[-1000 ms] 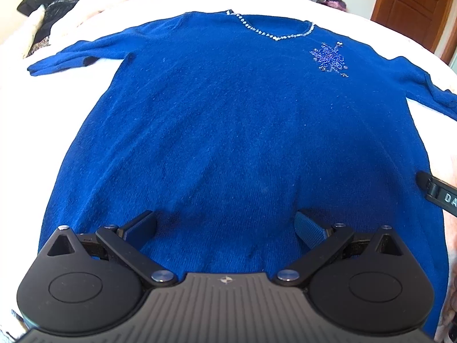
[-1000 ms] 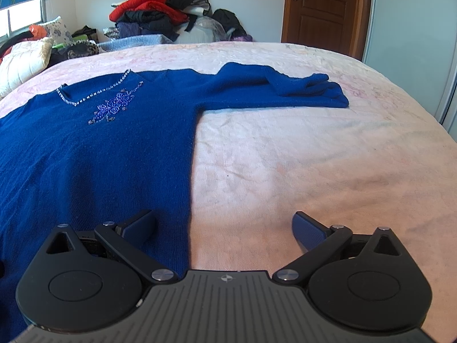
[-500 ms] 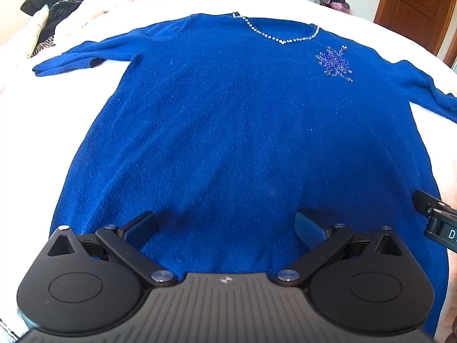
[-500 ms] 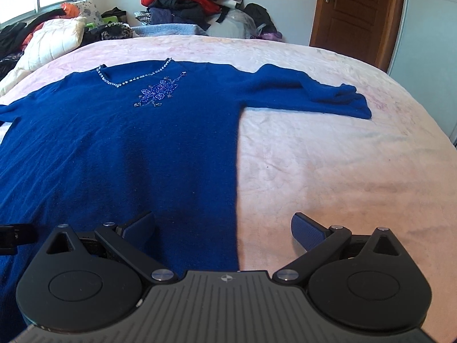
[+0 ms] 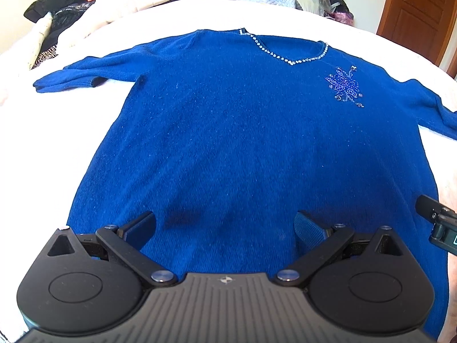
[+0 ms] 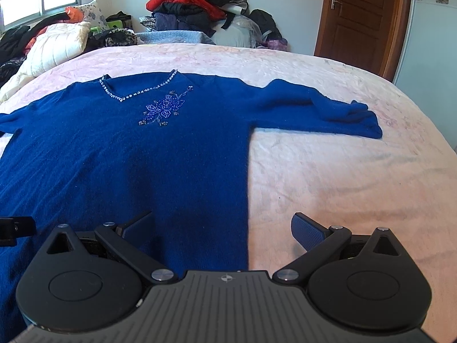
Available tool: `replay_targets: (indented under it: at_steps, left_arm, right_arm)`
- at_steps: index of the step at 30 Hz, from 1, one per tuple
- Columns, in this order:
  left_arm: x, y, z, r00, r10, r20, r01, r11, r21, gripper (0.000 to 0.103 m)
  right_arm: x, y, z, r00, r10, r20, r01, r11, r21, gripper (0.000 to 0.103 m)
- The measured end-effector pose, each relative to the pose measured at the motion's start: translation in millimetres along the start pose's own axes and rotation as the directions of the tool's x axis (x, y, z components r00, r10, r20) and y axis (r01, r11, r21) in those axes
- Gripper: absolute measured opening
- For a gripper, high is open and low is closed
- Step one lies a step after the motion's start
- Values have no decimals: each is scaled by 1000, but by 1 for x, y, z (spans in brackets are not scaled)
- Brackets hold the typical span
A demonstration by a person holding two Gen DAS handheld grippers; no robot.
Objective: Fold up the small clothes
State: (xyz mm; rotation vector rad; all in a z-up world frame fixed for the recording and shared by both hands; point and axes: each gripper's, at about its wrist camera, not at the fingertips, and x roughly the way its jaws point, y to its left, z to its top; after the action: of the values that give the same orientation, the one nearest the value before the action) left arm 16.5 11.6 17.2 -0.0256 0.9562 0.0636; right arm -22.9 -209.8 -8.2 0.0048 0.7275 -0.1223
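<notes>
A blue sweater [image 5: 242,131] with a beaded V-neck and a sequin flower lies flat, front up, on a pale bedspread [image 6: 328,171], both sleeves spread out sideways. My left gripper [image 5: 224,227] hovers open over the sweater's lower middle, nothing between its fingers. In the right wrist view the same sweater [image 6: 128,157] fills the left half. My right gripper [image 6: 222,227] is open too, straddling the sweater's right side edge near the hem. The right gripper's tip [image 5: 437,223] shows at the left wrist view's right edge.
A heap of clothes [image 6: 200,8] and pillows [image 6: 54,45] sits at the far end of the bed. A wooden door [image 6: 362,17] stands at the back right. Bare bedspread stretches to the right of the sweater.
Both grippers have pulled back and risen a little, so more of the sweater shows. The right gripper shifted left, now over the sweater's side edge. Both stayed open.
</notes>
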Motion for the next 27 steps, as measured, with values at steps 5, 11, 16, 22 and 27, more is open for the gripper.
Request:
replay_targets:
  at_steps: [5, 11, 16, 22, 27]
  left_arm:
    - [5, -1, 4, 1000, -3, -8, 3, 1000, 1, 103]
    - [10, -1, 9, 1000, 0, -12, 0, 1000, -1, 103]
    - [14, 0, 12, 1000, 6, -21, -6, 1000, -10, 103]
    - [16, 0, 14, 1000, 11, -25, -11, 1000, -12, 103]
    - [14, -5, 21, 1000, 14, -7, -14, 1000, 0, 103]
  right_arm:
    - [4, 1, 8, 1000, 0, 12, -1, 1000, 2, 103]
    - [12, 3, 14, 1000, 3, 6, -3, 1000, -1, 103]
    - [15, 5, 17, 1000, 10, 9, -10, 1000, -7, 103]
    - [20, 5, 21, 1000, 14, 8, -14, 1000, -6, 103]
    - [20, 3, 25, 1000, 16, 18, -16, 1000, -10, 103]
